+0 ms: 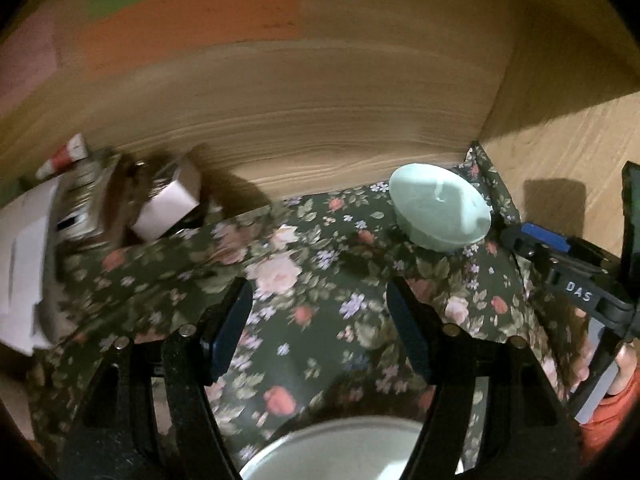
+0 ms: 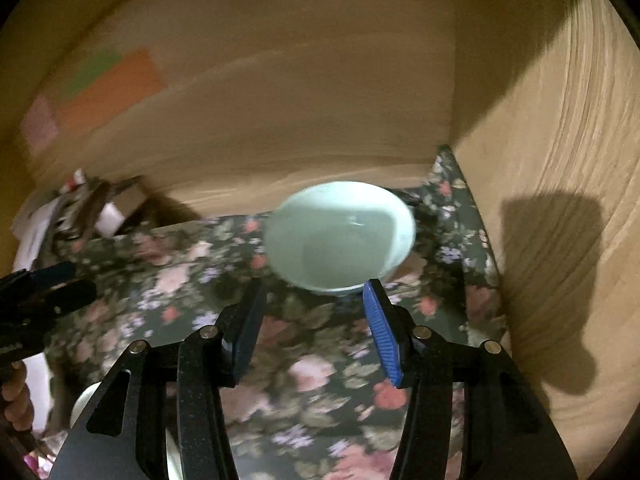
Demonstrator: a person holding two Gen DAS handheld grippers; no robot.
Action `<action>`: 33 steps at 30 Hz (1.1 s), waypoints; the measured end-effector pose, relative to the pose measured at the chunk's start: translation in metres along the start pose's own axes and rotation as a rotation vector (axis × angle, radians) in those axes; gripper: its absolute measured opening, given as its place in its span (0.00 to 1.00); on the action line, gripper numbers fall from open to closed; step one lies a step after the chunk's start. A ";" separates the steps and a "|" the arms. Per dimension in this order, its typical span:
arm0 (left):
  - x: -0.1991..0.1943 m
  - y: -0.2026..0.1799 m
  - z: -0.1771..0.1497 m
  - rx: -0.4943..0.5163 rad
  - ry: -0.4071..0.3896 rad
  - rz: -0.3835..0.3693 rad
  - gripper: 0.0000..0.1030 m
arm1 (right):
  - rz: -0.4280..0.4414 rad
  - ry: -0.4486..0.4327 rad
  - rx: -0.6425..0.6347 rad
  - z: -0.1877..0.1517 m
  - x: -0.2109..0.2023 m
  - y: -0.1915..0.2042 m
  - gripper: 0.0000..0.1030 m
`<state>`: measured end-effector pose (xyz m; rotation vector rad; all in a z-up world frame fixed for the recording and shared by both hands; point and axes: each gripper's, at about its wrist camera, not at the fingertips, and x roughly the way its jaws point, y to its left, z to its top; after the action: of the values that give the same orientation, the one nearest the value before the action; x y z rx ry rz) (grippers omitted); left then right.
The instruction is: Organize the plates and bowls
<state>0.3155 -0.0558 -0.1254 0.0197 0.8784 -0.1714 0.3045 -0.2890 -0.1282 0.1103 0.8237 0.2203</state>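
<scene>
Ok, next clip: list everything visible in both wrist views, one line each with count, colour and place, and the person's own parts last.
bowl: one, pale green, upright on the cloth near the back right corner.
white dish: one, white rim only, at the bottom edge of the left wrist view; plate or bowl unclear.
floral cloth: one, dark green with pink roses, covering the surface.
wooden panels: light wood, behind and to the right.
coloured patches: orange, green and pink, on the back panel.
clutter: blurred boxes and papers, back left.
left gripper: black, blue pads, open, nothing between.
right gripper: black, blue pads, open, just short of the bowl.
hand: one, holding the left gripper.
</scene>
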 end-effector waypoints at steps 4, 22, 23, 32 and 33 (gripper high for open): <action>0.024 -0.008 0.012 0.018 0.017 -0.002 0.67 | -0.028 0.026 0.040 0.006 0.022 -0.021 0.45; 0.077 -0.013 0.015 0.035 0.055 -0.035 0.67 | -0.054 0.121 0.068 0.014 0.093 -0.039 0.32; 0.078 -0.013 0.015 0.033 0.056 -0.038 0.67 | -0.056 0.123 0.059 0.013 0.095 -0.038 0.30; 0.079 -0.016 0.013 0.033 0.074 -0.047 0.67 | 0.028 0.165 -0.016 -0.003 0.086 -0.015 0.18; 0.081 -0.017 0.011 0.038 0.084 -0.042 0.67 | 0.041 0.171 -0.027 -0.006 0.083 -0.011 0.17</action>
<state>0.3719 -0.0846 -0.1795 0.0441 0.9601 -0.2283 0.3568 -0.2795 -0.1937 0.0839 0.9890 0.2820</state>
